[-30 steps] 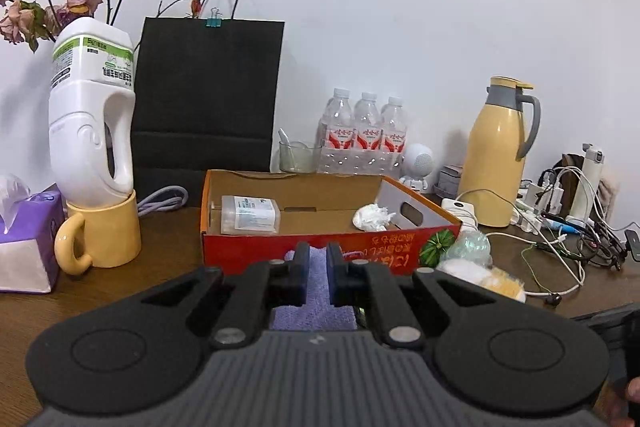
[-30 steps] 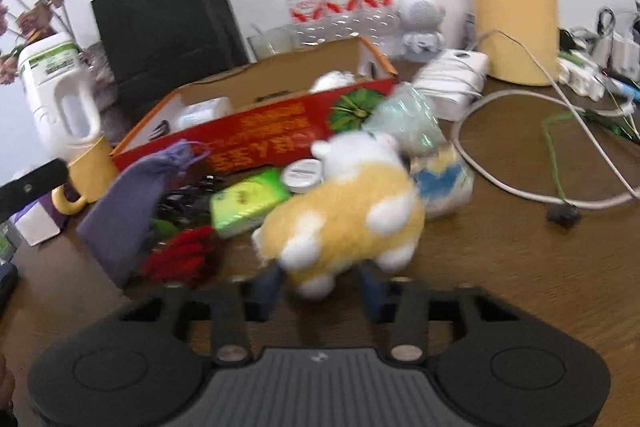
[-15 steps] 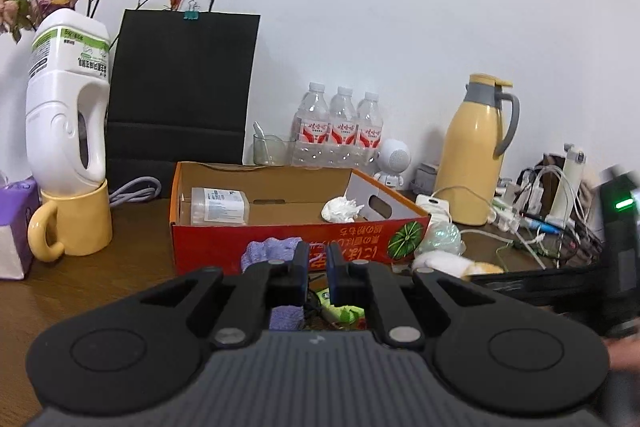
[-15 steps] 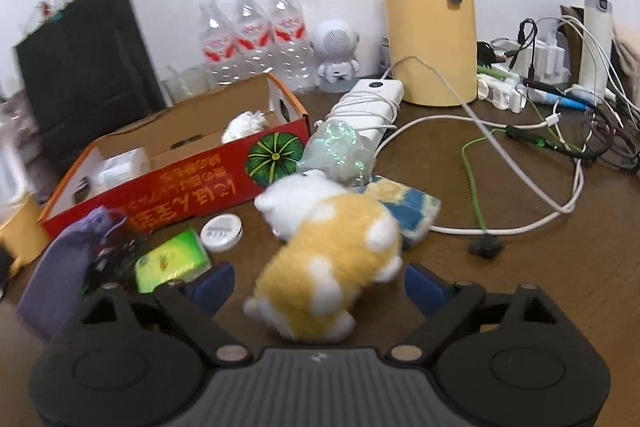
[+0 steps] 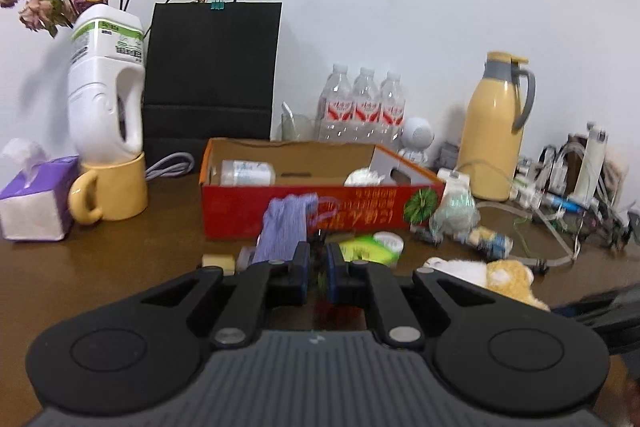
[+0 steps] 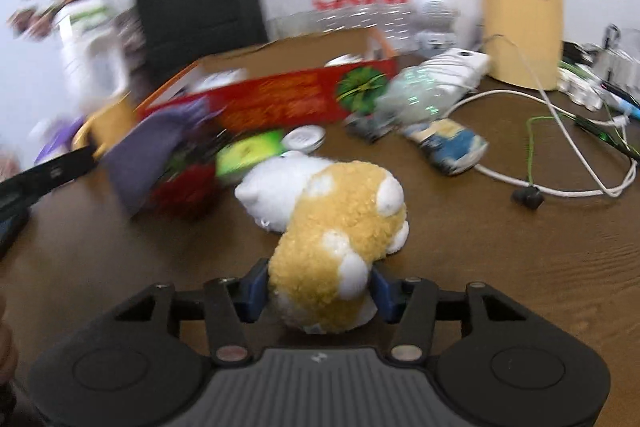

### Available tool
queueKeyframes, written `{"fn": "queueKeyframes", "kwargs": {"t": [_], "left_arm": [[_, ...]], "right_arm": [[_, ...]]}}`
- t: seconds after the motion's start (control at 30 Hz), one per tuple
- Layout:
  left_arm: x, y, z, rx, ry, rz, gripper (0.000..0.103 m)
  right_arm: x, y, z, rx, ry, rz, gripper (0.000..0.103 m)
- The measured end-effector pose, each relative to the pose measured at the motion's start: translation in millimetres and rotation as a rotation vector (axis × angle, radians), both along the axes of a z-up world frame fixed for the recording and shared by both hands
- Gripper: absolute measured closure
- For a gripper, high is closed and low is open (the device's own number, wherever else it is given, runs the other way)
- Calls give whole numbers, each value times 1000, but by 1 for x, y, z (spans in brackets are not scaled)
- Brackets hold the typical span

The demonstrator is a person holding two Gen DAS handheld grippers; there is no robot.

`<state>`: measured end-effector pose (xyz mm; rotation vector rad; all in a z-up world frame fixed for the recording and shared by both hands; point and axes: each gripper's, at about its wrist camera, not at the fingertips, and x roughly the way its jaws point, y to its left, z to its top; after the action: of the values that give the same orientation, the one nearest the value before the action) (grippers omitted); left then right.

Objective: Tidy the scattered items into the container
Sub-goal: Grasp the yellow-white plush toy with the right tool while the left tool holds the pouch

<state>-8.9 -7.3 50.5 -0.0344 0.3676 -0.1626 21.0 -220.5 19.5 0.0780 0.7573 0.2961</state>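
The red cardboard box (image 5: 320, 205) stands open mid-table and holds a small bottle (image 5: 247, 172) and a crumpled tissue (image 5: 363, 178). In front of it lie a purple pouch (image 5: 286, 227), a green packet (image 5: 366, 247), a white lid (image 5: 387, 239) and a red fuzzy item (image 6: 184, 191). My left gripper (image 5: 318, 265) is shut and empty, hovering just in front of the pile. My right gripper (image 6: 316, 289) is closed on the rear of a yellow-and-white plush toy (image 6: 336, 227), which lies on the table; the toy also shows in the left wrist view (image 5: 492, 273).
A yellow thermos (image 5: 498, 127), water bottles (image 5: 362, 107), a black paper bag (image 5: 210, 75), a white jug on a yellow mug (image 5: 108, 187), a tissue box (image 5: 34, 199) and tangled cables (image 6: 560, 147) ring the work area. A shiny wrapped item (image 6: 416, 95) and a blue-yellow packet (image 6: 448, 143) lie right of the box.
My right gripper went from wide open around the plush toy to closed on its rear. My left gripper pulled back from the box, staying shut.
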Motion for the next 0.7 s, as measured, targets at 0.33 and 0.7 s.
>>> {"fn": "queueKeyframes", "kwargs": {"t": [0.33, 0.7], "left_arm": [[-18, -21, -19, 172, 53, 96, 27], [68, 1, -24, 202, 132, 36, 40]], "right_arm": [[1, 19, -2, -48, -44, -91, 29], [9, 17, -15, -74, -49, -55, 52]]}}
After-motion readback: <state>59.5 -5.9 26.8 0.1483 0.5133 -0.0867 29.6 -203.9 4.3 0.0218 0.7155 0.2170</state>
